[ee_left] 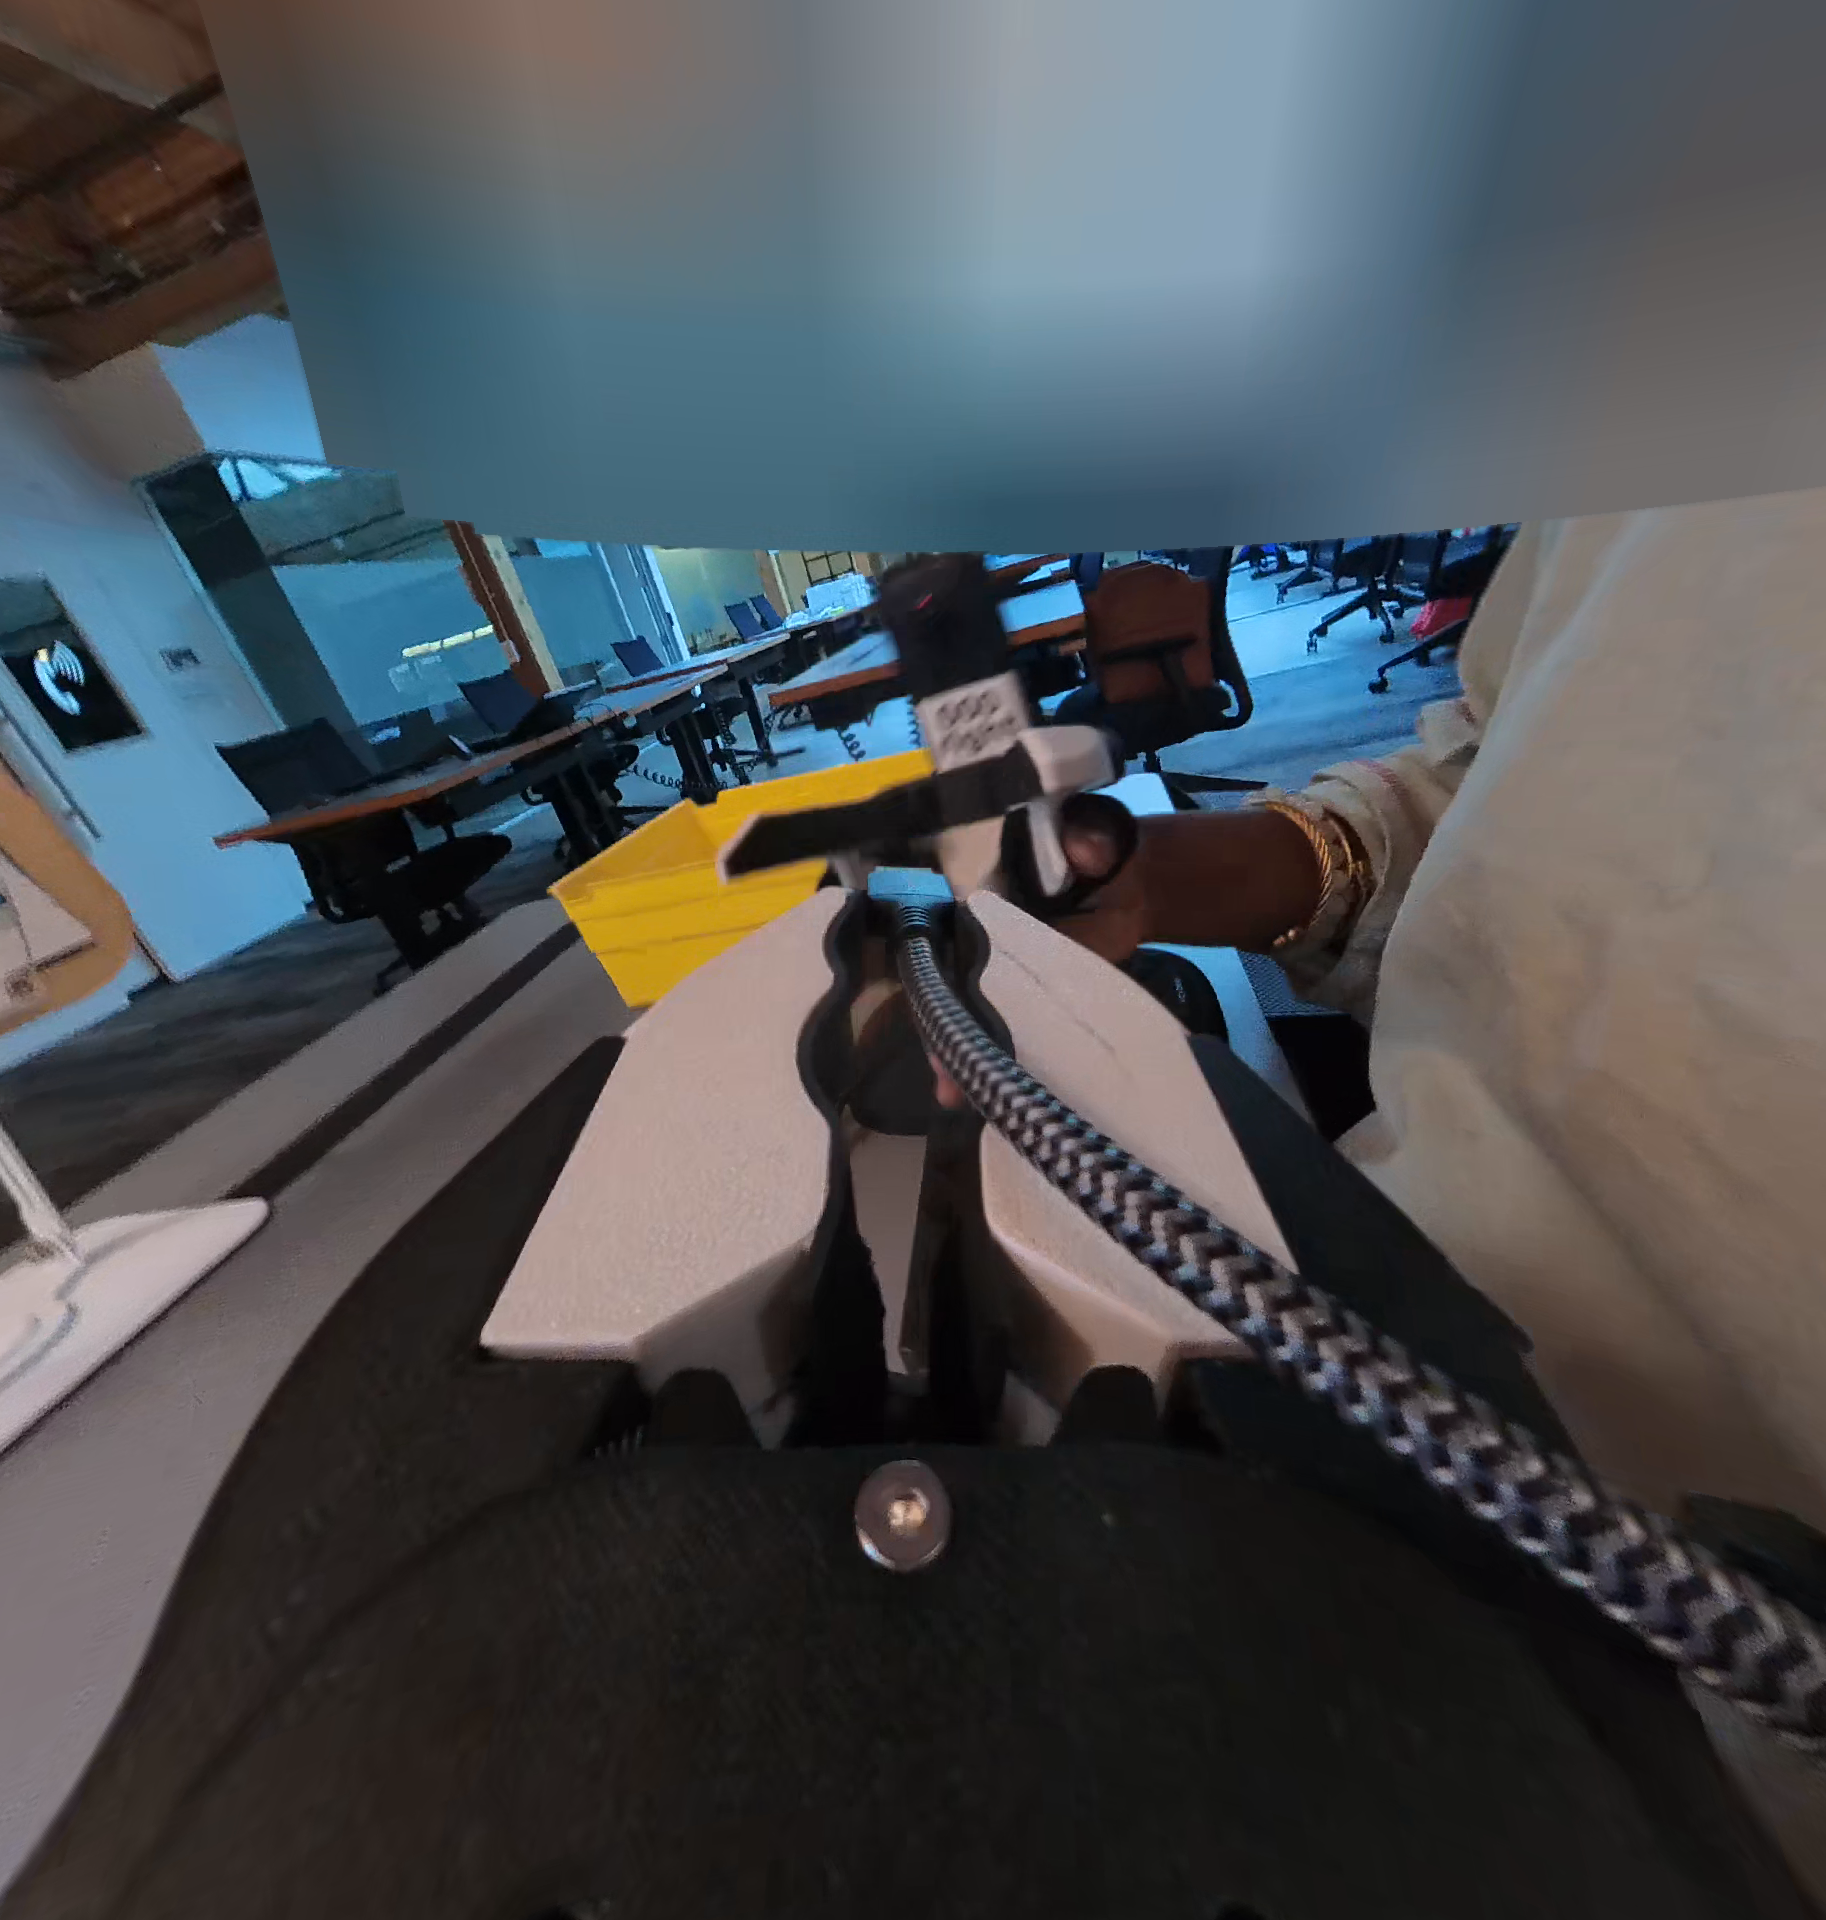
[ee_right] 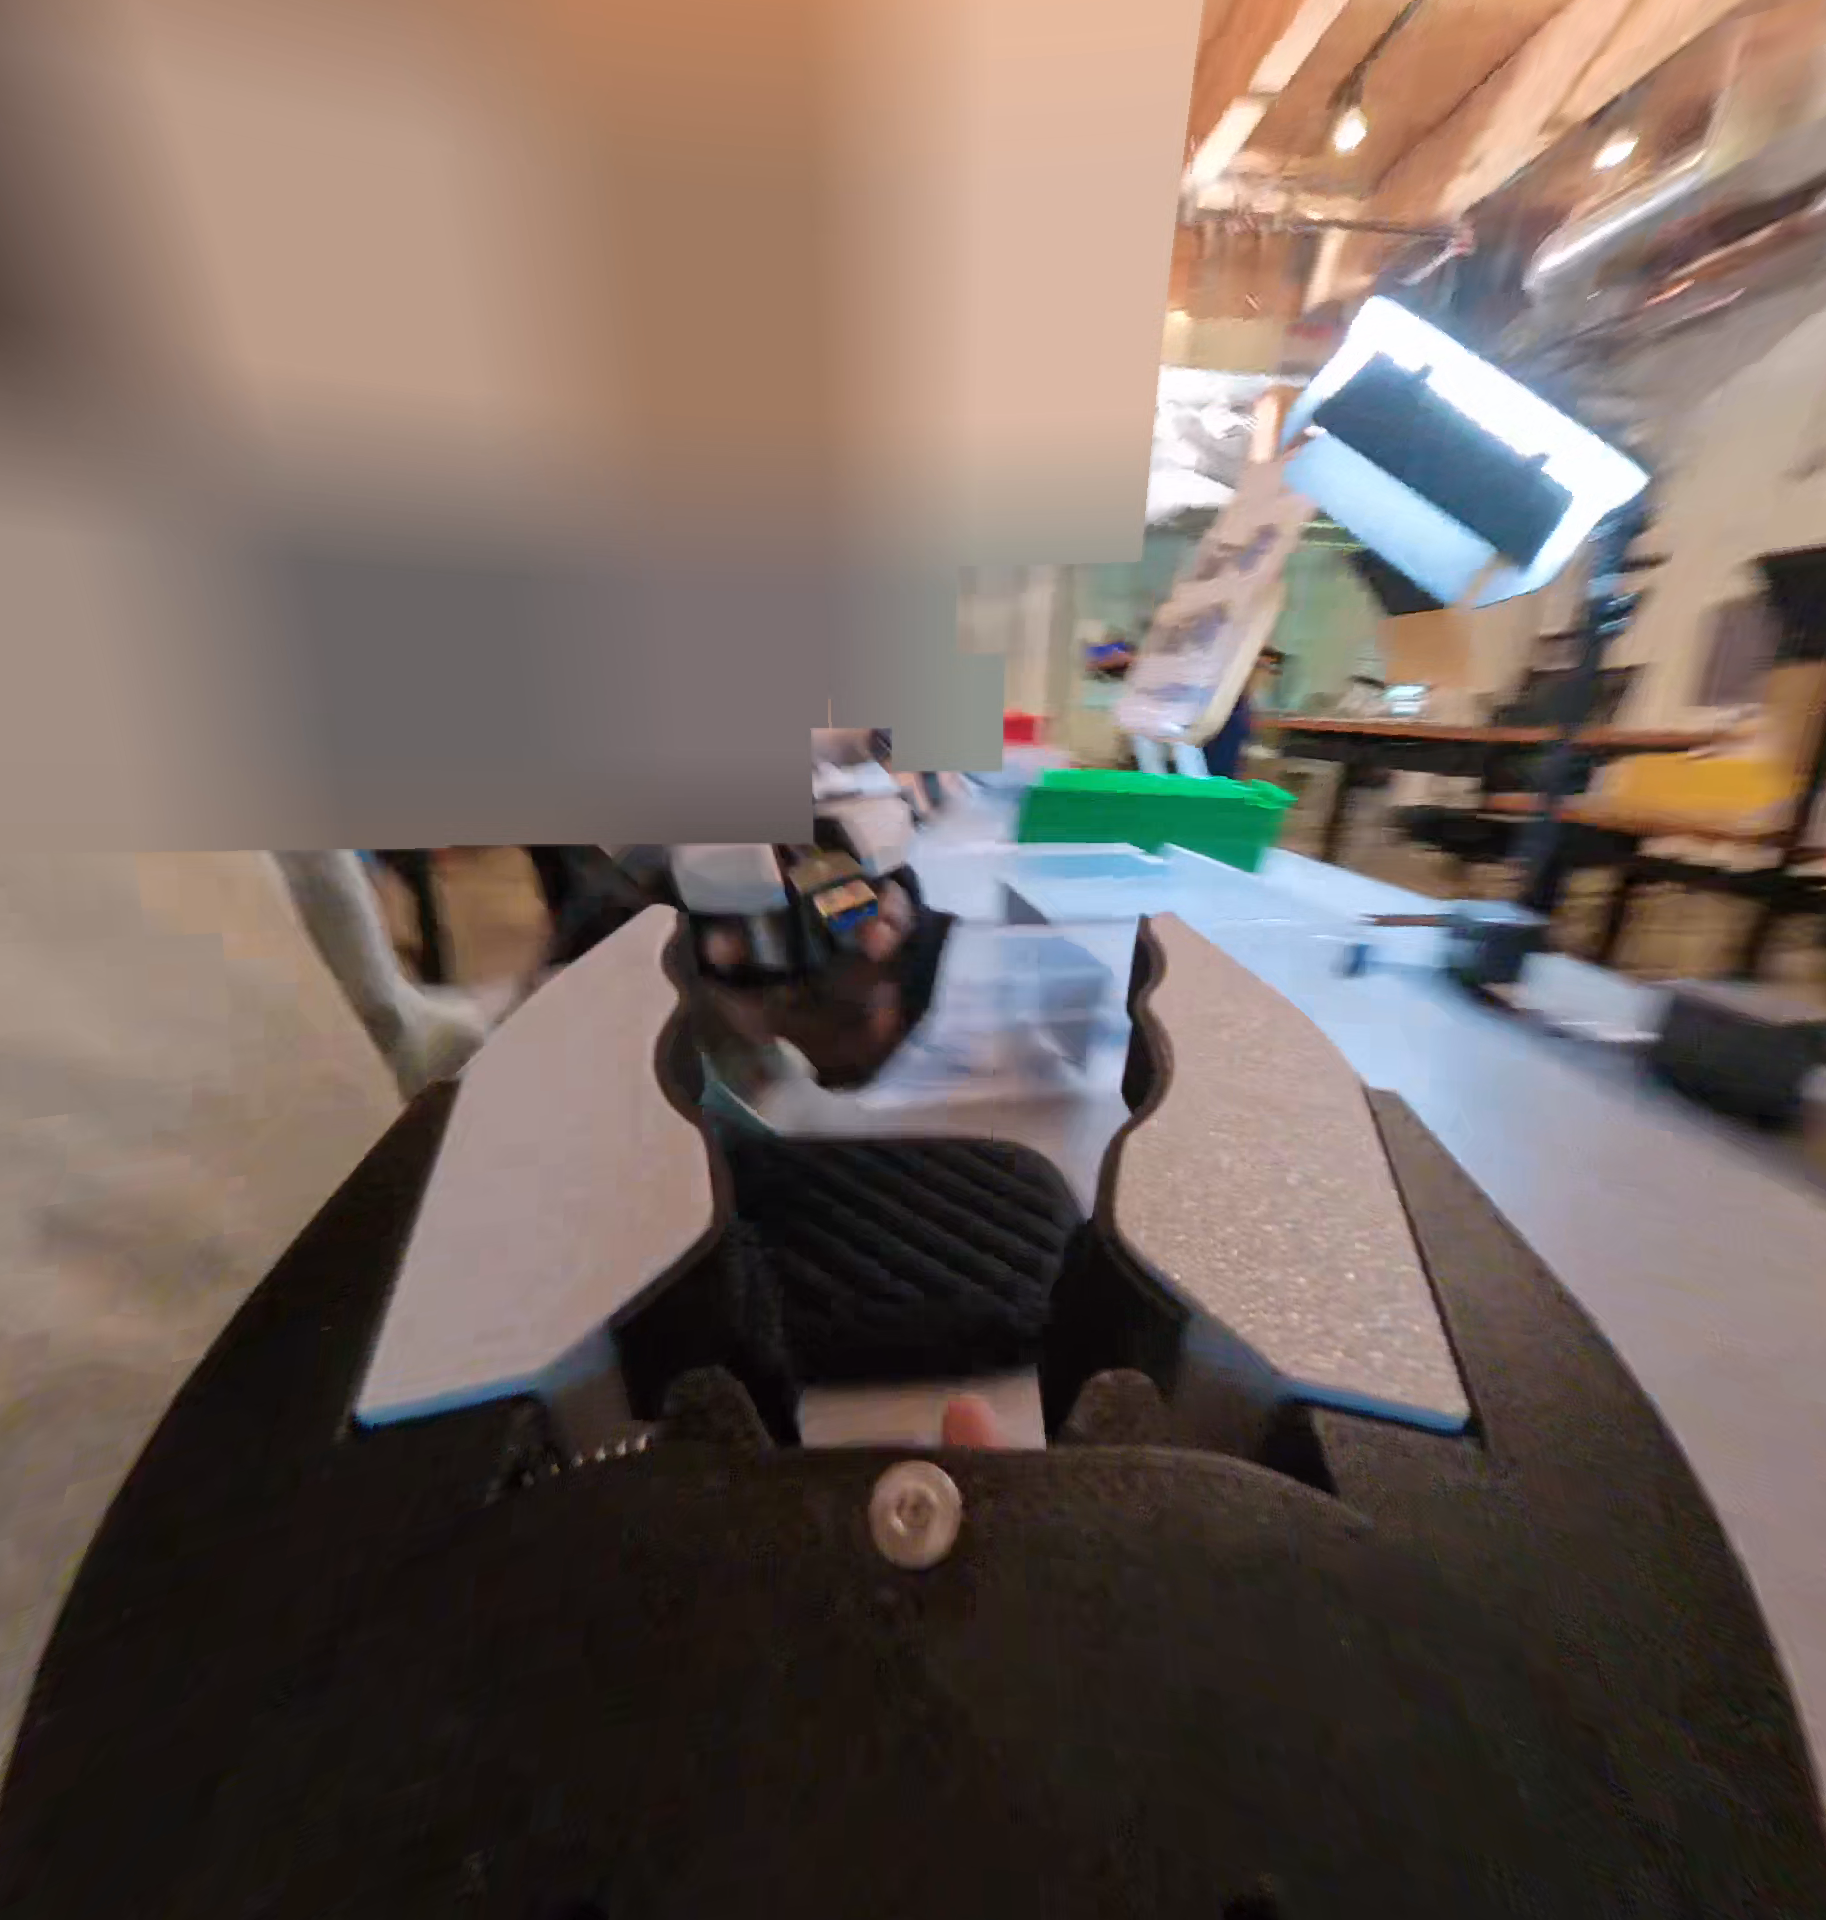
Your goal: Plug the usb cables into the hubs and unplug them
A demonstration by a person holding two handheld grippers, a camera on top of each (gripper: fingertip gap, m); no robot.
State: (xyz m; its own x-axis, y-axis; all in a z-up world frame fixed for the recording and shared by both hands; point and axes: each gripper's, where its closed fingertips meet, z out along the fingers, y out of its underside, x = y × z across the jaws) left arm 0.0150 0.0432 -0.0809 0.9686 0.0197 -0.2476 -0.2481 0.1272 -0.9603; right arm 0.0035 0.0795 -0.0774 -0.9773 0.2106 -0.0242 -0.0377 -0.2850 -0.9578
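1. The left gripper (ee_left: 907, 914) is clamping its fingertips on the metal plug end of a braided USB cable (ee_left: 1179, 1226), which is trailing to the lower right of the frame.
2. The right gripper (ee_right: 907, 935) is holding its fingers wide apart, gripping nothing.
3. A white label (ee_left: 976, 719) is showing blurred writing.
4. Only the left wrist view is showing a yellow bin (ee_left: 680, 883); only the right, a green bin (ee_right: 1148, 816).

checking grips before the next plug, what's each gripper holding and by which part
The left gripper is shut on the braided usb cable, pinching it near its plug end. The right gripper is open and holds nothing.
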